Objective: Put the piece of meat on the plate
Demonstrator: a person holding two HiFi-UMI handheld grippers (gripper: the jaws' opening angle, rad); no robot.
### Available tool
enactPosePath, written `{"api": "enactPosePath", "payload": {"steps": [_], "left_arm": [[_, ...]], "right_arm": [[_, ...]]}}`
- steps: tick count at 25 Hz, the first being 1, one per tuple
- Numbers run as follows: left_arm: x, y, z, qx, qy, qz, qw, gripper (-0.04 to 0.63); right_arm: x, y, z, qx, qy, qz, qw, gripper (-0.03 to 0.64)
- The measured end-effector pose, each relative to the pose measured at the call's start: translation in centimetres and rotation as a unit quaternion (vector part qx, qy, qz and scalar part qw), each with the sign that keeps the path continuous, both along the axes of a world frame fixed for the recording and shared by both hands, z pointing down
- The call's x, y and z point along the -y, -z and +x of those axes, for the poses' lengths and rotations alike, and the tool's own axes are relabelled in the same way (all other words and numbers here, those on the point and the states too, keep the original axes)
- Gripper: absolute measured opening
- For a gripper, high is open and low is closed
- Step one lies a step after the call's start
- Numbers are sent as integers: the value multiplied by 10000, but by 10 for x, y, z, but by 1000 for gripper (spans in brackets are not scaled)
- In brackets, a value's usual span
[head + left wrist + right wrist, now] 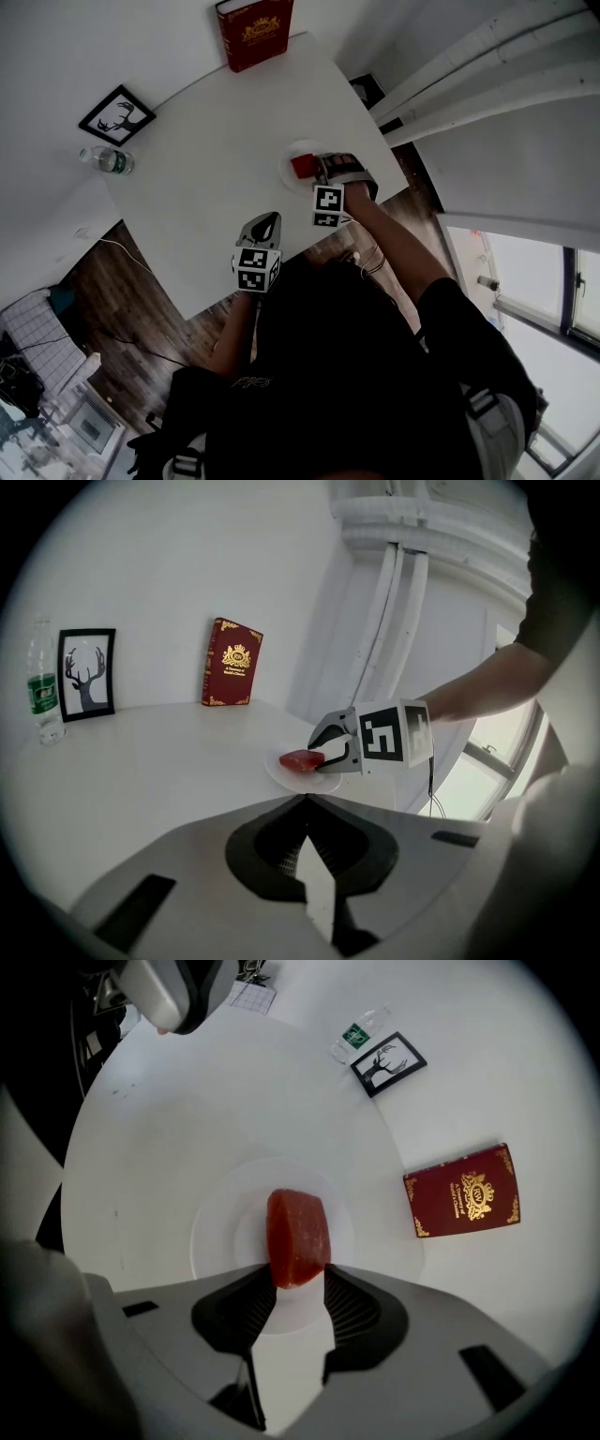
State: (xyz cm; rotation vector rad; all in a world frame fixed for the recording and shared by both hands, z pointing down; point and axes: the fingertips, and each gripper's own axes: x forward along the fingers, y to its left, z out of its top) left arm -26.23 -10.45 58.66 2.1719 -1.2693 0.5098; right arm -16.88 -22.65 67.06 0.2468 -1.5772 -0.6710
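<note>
The red piece of meat (296, 1232) lies on a small white plate (216, 1232) near the table's right edge. My right gripper (298, 1283) points steeply down over the plate, and its two pads touch the near end of the meat on both sides. In the head view the meat (302, 167) shows just left of the right gripper (319, 169). The left gripper view shows the meat (300, 759) resting on the plate (281, 772) between the right gripper's fingers (330, 731). My left gripper (265, 222) hovers over the table's near edge, its jaws together and empty.
On the white table (216, 187), a dark red book (253, 30) stands at the far edge. A framed deer picture (116, 114) and a water bottle (106, 160) stand at the far left corner. White pipes (394, 592) run down the wall beyond the table's right side.
</note>
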Motion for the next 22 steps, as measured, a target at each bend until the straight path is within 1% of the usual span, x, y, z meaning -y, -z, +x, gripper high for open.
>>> {"api": "enactPosePath", "payload": {"steps": [2,4,8,10,14,17,19,22], "left_arm": [[-4,-1,1,-53,61,-25,10000,2],[-8,-4,4,-84,69,-61,9999,2],[-13,-9,7,-14,13,-104,9999,2],[-16,-4,7,22,63,-86,9999,2],[-12,19,12,-110,309,59,9994,2],[-9,32,19,-82,432,179,9989,2],[-7,39,27,-26,446,271,9986,2],[-9,44,42,35,444,344,9984,2]], "right_arm": [[1,0,0,36,-18,-128,9999,165],[4,1,0,74,17,-227,9997,185],[6,4,0,209,-53,-453,9987,228],[0,4,0,369,-102,-570,9976,247],[-7,8,5,782,-278,-805,9933,256],[-5,20,7,1238,-500,-778,9880,256],[-9,29,11,1590,-717,-822,9812,255],[-24,45,21,2115,-1055,-870,9678,253]]}}
